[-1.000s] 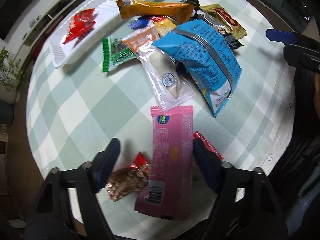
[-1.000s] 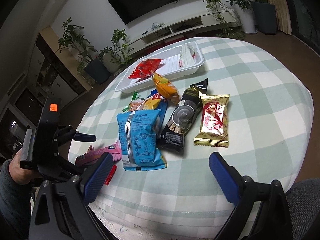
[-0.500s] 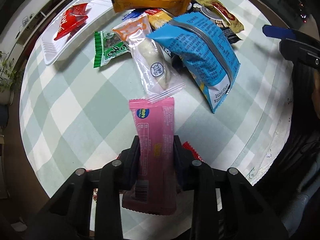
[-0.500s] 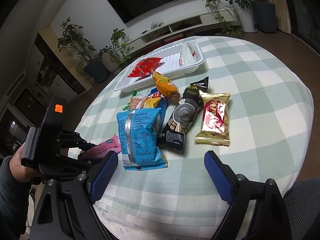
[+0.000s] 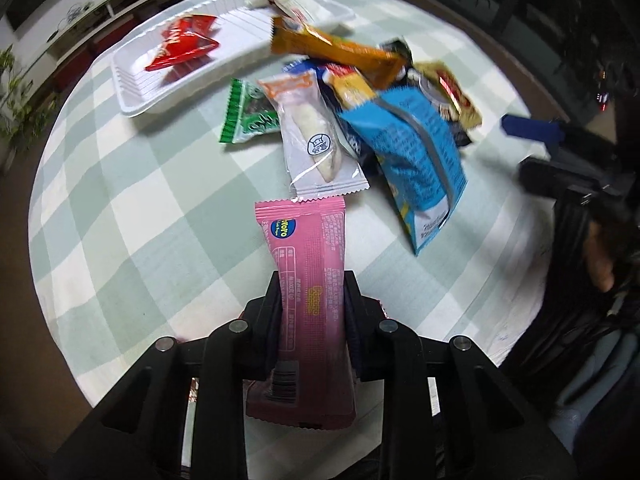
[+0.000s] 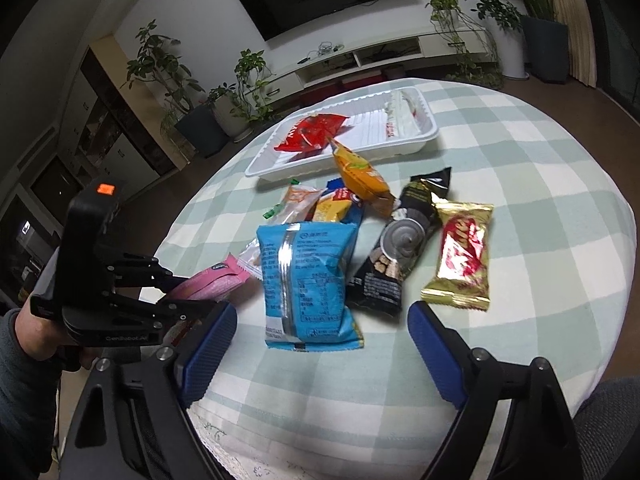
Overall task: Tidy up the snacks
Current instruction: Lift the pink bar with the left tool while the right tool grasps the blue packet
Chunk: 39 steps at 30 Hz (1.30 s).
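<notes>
Since the earlier frame: left gripper [image 5: 312, 312] closed from wide apart onto the pink snack bar [image 5: 306, 272], then lifted a little, the view tipping toward the white tray [image 5: 132, 92]; right gripper's [image 6: 320, 344] jaws eased inward slightly with nothing between them. Left jaws now pinching the bar across its lower half, upper end sticking out forward above the checked bench [image 5: 120, 208]. Right jaws spread wide, empty, hovering just short of the blue bag [image 6: 306, 280], near the black packet [image 6: 400, 248] and the gold-wrapped candy [image 6: 464, 256]. In the tray already: a red packet [image 6: 312, 134] and a white wrapper [image 6: 400, 112]; remaining snacks heaped loosely between tray and near edge. Step in hand, judging by this: carrying the pink bar off to the tray. Next move likely calling for a pass over or around the heap without dragging the orange pack [image 5: 336, 52], then a release onto a free stretch of tray floor.
</notes>
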### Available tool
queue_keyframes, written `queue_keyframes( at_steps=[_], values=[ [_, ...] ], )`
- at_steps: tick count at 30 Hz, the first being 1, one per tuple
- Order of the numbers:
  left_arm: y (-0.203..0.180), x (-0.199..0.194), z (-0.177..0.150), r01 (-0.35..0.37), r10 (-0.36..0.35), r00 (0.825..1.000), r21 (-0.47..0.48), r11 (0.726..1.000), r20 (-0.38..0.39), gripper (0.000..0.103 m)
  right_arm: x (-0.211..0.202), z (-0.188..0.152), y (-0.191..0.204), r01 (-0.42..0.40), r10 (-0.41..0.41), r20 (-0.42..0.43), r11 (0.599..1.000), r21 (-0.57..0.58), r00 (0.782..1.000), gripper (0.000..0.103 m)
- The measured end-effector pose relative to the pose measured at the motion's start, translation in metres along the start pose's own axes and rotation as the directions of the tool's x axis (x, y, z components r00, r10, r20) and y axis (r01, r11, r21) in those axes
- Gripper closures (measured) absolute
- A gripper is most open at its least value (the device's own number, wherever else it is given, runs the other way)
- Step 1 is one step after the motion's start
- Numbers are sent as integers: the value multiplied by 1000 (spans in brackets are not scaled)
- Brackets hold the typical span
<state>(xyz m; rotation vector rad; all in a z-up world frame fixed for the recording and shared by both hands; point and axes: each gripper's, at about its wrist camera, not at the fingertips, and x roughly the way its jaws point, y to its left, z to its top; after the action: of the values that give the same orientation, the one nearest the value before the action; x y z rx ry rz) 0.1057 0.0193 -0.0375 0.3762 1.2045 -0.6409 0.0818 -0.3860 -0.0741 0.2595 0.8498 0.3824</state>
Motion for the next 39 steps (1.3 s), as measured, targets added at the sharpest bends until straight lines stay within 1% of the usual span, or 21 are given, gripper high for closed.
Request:
queue_keyframes(
  at_steps=[3,6,9,11,14,17,19,21,22,25,26,27,35,39],
  values=[
    [10,-6,-7,38,-36,998,-56,998,48,78,11,6,8,11,-11,-12,1000,-25,1000,14],
    [13,-11,-16,80,-71,993,-99,992,90,78,24,11,16,5,-6,-30,999,-47,1000,16],
    [14,-17,-28,102,-84,988,-133,986,130,78,41,13,21,24,-28,-71,998,-58,997,18],
    [18,-22,-33,120,-93,982,-160,980,166,78,50,12,22,38,-43,-88,998,-56,995,18],
    [27,-35,-40,155,-102,965,-213,965,242,78,62,12,25,70,-79,-107,994,-80,991,19],
    [31,-41,-44,178,-105,952,-243,954,287,78,72,11,29,100,-113,-116,988,-114,987,25],
    [32,-42,-45,188,-108,947,-252,949,301,78,74,11,30,110,-125,-115,986,-127,985,30],
    [32,-40,-45,200,-113,943,-260,945,313,78,76,12,30,121,-136,-113,983,-135,984,40],
    [33,-40,-46,204,-115,941,-263,943,318,78,76,12,30,116,-132,-113,984,-133,985,42],
    [34,-39,-47,224,-119,931,-285,932,345,78,76,12,30,109,-125,-114,984,-137,986,50],
    [34,-39,-47,229,-120,929,-290,929,351,78,76,12,30,103,-120,-116,985,-137,986,57],
    [34,-38,-47,233,-121,927,-293,927,355,78,76,11,30,100,-116,-116,986,-134,986,58],
    [36,-40,-48,257,-128,915,-307,916,383,78,59,13,25,35,-39,-86,998,-53,996,62],
    [35,-42,-48,270,-135,909,-311,911,395,78,45,15,24,-19,18,-64,1000,-8,998,63]
  ],
)
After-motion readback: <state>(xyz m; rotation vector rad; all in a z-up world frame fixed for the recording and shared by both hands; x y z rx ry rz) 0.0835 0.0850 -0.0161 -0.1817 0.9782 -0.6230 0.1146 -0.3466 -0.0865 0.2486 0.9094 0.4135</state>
